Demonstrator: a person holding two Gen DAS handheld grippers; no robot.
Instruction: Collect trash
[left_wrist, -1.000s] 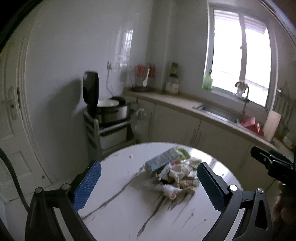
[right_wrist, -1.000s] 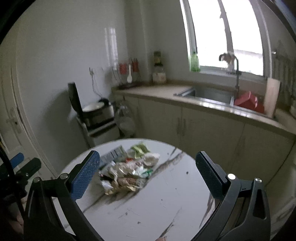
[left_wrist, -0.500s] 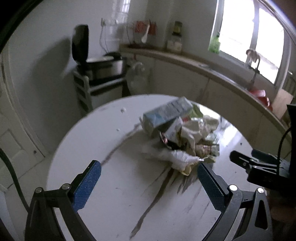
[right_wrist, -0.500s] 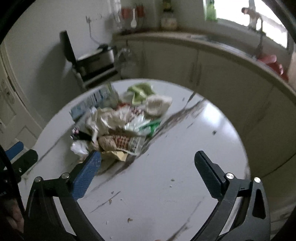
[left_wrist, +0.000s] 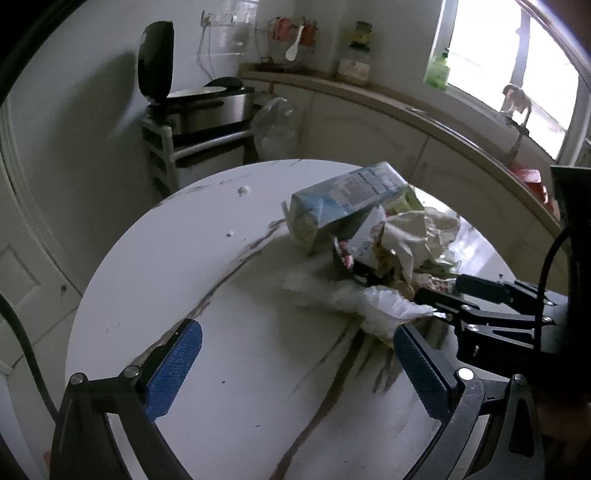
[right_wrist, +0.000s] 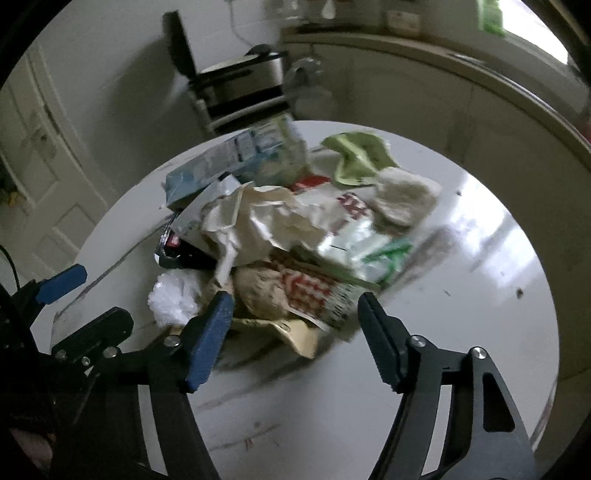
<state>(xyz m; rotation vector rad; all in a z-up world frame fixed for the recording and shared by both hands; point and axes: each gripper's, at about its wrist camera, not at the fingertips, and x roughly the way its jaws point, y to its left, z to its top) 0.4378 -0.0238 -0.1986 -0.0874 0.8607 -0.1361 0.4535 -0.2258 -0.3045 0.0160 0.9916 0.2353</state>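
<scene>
A heap of trash (right_wrist: 295, 236) is seen piled on the round white worktop (right_wrist: 461, 332), in the middle of the right wrist view and right of centre in the left wrist view. A pale blue carton (left_wrist: 347, 195) lies at the far side of the heap, a green cloth (right_wrist: 358, 155) at its upper right, and a white plastic bag (left_wrist: 373, 302) at its near left edge.

The right hand-held gripper (right_wrist: 295, 317) is tilted steeply down over the near edge of the heap. Its jaws have just been closing and stand at a middling width, with a red-and-white printed wrapper (right_wrist: 306, 291) lying between the pads; the pads are not seen to press on it.

The left hand-held gripper (left_wrist: 295, 354) is angled down over bare worktop at the lower centre of its view, jaws wide apart and nothing between them, the heap lying just beyond its right finger.
</scene>
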